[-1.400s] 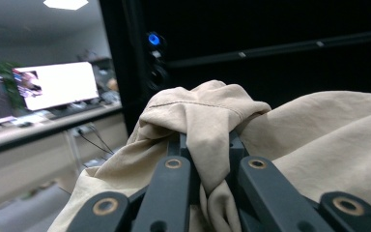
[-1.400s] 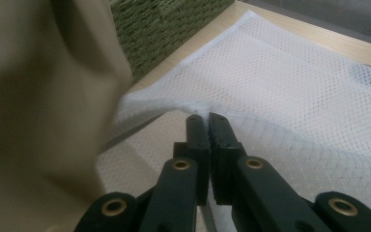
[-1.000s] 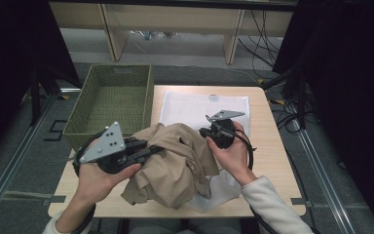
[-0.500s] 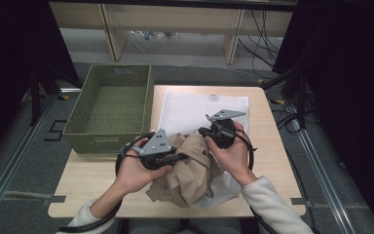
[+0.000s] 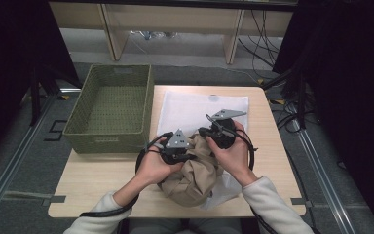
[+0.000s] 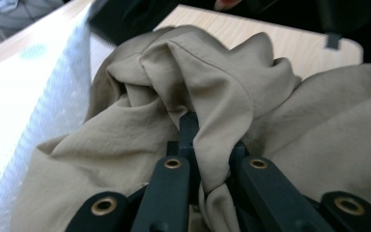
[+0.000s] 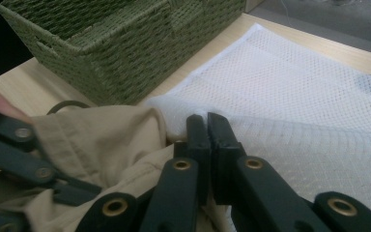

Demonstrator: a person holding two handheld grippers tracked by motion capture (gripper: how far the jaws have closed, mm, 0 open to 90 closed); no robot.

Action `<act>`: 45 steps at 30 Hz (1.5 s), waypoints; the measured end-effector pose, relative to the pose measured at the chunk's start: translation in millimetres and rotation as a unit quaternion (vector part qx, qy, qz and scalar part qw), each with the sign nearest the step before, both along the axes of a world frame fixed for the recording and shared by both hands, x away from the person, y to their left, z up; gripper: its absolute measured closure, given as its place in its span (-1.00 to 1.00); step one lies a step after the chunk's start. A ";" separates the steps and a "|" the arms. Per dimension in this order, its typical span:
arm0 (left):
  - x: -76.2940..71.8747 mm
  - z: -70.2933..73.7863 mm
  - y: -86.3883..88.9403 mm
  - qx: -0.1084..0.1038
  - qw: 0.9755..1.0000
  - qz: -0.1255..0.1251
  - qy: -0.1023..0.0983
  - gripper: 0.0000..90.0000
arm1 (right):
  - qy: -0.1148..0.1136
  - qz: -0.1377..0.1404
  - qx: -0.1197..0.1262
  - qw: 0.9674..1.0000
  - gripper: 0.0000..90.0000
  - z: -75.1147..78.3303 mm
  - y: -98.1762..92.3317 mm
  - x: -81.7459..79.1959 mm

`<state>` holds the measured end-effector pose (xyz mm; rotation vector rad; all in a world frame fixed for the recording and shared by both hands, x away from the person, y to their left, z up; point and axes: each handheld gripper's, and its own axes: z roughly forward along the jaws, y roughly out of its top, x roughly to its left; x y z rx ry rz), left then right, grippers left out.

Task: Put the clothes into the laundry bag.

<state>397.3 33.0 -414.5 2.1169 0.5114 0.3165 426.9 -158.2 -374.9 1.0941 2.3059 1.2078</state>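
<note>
On the table, per view:
high view: beige garment (image 5: 190,178) bunched at the near edge of the table (image 5: 102,187), partly over the white mesh bag (image 5: 195,107). Left gripper (image 5: 175,146) and right gripper (image 5: 219,131) both at the garment's top, close together. Green wicker basket (image 5: 109,109) at the far left, apart from the garment.
left gripper view: jaws closed on a fold of the garment (image 6: 212,101), cloth pinched between them. Mesh bag (image 6: 24,111) at the left, under the cloth.
right gripper view: jaws pressed together at the mesh bag's (image 7: 294,96) edge; thin mesh between them, can't confirm. Garment (image 7: 101,135) just left, basket (image 7: 121,43) behind.
</note>
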 end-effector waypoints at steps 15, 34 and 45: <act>19.4 -16.0 2.5 0.033 0.994 0.104 0.015 0.90 | -0.003 0.003 0.002 1.000 1.00 5.9 0.4 -3.7; 16.4 -18.9 -0.7 -0.030 0.994 0.105 0.005 0.35 | 0.006 0.013 -0.007 1.000 1.00 -1.2 4.3 -2.4; -10.8 23.6 49.0 -0.105 0.989 0.106 -0.025 -0.39 | 0.011 0.001 0.001 1.000 1.00 1.8 2.0 -2.6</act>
